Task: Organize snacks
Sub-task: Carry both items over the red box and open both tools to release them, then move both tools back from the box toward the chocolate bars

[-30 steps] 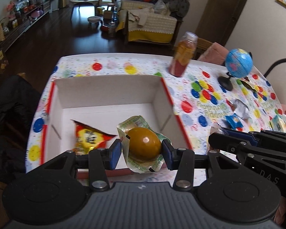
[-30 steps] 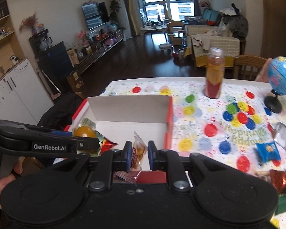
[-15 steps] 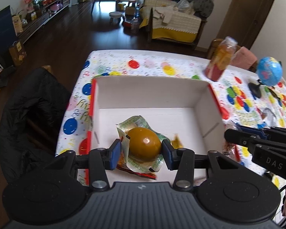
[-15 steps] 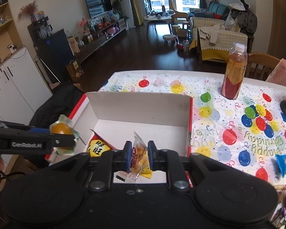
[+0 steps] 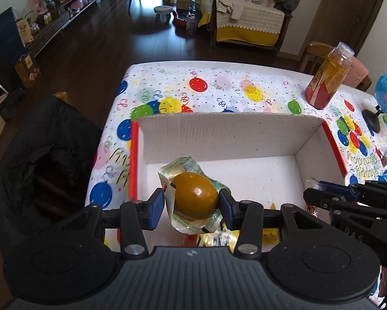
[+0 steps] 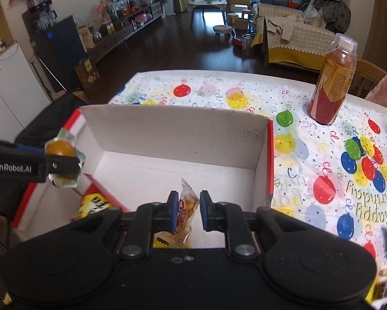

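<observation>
Box (image 5: pixel 229 134), open-topped, on counter (image 5: pixel 219 87): left gripper (image 5: pixel 192 208) fingers pinch packaged egg (image 5: pixel 194 196) above its left interior; right gripper (image 6: pixel 189 213) fingers pinch candy packet (image 6: pixel 184 210) above its near-right floor.

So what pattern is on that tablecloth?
Colourful balloons on the white tablecloth, clearest from the right wrist.

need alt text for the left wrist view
The left gripper holds a brown egg-shaped snack in a clear green-printed wrapper above an open white cardboard box on a balloon-print tablecloth. The right gripper enters from the right.
</observation>
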A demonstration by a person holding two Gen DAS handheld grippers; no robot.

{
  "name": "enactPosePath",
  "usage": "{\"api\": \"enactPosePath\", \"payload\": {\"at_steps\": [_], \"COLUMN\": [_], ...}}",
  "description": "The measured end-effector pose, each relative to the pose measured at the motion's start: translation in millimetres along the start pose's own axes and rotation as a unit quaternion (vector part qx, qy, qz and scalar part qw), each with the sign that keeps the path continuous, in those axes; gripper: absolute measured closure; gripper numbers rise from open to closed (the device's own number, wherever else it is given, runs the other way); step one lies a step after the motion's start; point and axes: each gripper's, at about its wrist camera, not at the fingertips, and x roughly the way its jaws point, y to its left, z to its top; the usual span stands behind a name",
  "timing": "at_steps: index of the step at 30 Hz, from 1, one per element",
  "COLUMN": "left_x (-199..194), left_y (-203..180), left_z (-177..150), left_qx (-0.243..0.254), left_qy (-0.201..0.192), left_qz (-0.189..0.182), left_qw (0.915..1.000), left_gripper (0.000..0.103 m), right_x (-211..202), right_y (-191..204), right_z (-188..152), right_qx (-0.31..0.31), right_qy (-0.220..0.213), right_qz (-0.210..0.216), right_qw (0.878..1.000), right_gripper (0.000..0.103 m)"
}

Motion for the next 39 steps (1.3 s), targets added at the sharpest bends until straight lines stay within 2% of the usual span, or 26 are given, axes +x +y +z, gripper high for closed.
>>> {"api": "enactPosePath", "payload": {"at_steps": [14,22,24,26,29,34,39], "left_x": [57.5,55.0,52.3,48.4,40.4,22.6,3.1], "left_y": [-7.9,-8.9,-10.2,-11.6,-13.2,-13.3,-14.2], "left_z": [14.0,16.0,16.0,14.9,12.9,9.3,4.2], "left_qx": [0.019,0.019,0.019,0.020,0.022,0.021,0.015], "left_qy": [0.058,0.067,0.067,0.065,0.059,0.044,0.028], "left_qz": [-0.008,-0.020,-0.022,-0.022,-0.020,-0.021,-0.023], "left_qw": [0.9981,0.9974,0.9973,0.9974,0.9978,0.9986,0.9992], "left_gripper": [0.057,0.056,0.050,0.049,0.044,0.037,0.032], "right_x": [40.8,39.1,36.6,31.7,23.5,6.2,-13.1], "right_y": [-6.8,-2.8,-2.0,-1.4,-0.6,1.3,3.3], "right_z": [-0.6,-1.3,-0.8,-1.3,-1.8,-2.3,-3.9], "right_qx": [-0.006,-0.013,-0.014,-0.013,-0.011,-0.009,-0.008], "right_qy": [0.044,0.051,0.053,0.050,0.046,0.030,0.015], "right_qz": [-0.005,0.001,0.003,0.004,0.006,0.007,0.009], "right_qw": [0.999,0.999,0.999,0.999,0.999,0.999,1.000], "right_gripper": [0.084,0.077,0.075,0.071,0.059,0.037,0.025]}}
